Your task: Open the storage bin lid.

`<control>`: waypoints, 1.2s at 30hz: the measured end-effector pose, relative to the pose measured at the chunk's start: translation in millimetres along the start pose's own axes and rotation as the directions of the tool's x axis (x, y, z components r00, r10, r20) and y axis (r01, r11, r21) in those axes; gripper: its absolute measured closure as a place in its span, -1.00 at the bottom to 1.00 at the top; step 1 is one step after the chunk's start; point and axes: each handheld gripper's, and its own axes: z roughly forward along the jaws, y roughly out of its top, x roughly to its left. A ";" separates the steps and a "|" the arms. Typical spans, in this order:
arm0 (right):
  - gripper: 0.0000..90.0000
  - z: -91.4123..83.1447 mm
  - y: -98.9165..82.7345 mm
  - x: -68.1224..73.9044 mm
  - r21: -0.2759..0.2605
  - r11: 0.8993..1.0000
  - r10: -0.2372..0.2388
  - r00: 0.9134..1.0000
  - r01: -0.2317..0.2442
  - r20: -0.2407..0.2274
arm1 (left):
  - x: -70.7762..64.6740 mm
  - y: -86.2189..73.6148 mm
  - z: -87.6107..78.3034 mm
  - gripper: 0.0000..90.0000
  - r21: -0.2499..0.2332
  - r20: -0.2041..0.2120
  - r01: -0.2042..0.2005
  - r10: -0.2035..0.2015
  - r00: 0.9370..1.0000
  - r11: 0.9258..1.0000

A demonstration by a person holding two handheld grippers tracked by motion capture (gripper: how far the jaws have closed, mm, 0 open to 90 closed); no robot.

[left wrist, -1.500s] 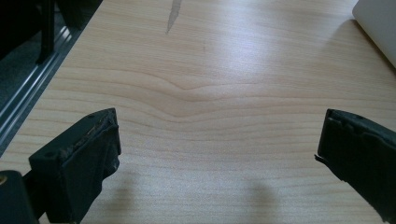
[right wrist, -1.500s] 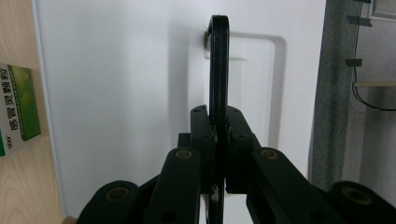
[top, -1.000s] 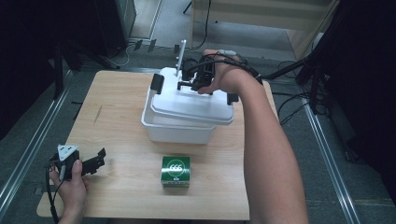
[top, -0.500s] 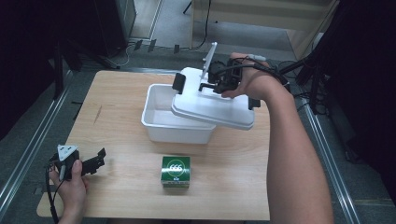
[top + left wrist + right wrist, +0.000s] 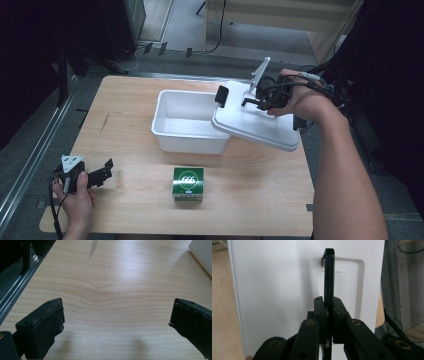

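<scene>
**Uncovering the white container [image 5: 185, 122].** Clamping the thin black handle [image 5: 329, 272] of the white lid [image 5: 260, 125] between the closed jaws of the right gripper [image 5: 252, 99], with no gap left beside the handle in the right gripper view. Having sat squarely on the container a second ago, now hanging tilted beyond the container's right rim. Still overlapping the opening with the low corner and its black clip [image 5: 222, 95], while reaching towards the table's right edge with the far side. Sliding rightward through the last two moments: first half off, now nearly clear. Exposing most of the bare white interior as a result.

Keeping the left gripper [image 5: 102, 172] where it was, at the near left corner of the wooden table [image 5: 125, 100]. Holding its jaws spread wide, with only wood grain between them in the left gripper view. Leaving the green box [image 5: 188, 182] untouched, standing just in front of the container and apart from both grippers.

Judging the opening step as almost finished: lid off, not yet set down. Probably needing a free spot for the lid next, with little bare table remaining on the right. Likely following with a reach for the green box, perhaps destined for the open container. Watching for the tilted lid swinging or slipping on its narrow handle.
</scene>
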 end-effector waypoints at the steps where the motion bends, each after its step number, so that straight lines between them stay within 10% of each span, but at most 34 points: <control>1: 0.90 1.1 -9.4 0.8 0.004 1.000 0.016 1.000 -0.016 0.002 | 0.1 0.1 0.2 -1.00 0.001 0.001 0.004 -0.004 1.000 1.000; 36: 0.90 62.8 -98.8 30.2 0.027 0.992 0.120 0.993 -0.120 0.008 | 0.7 0.0 0.5 -1.00 -0.001 -0.002 0.008 -0.008 1.000 1.000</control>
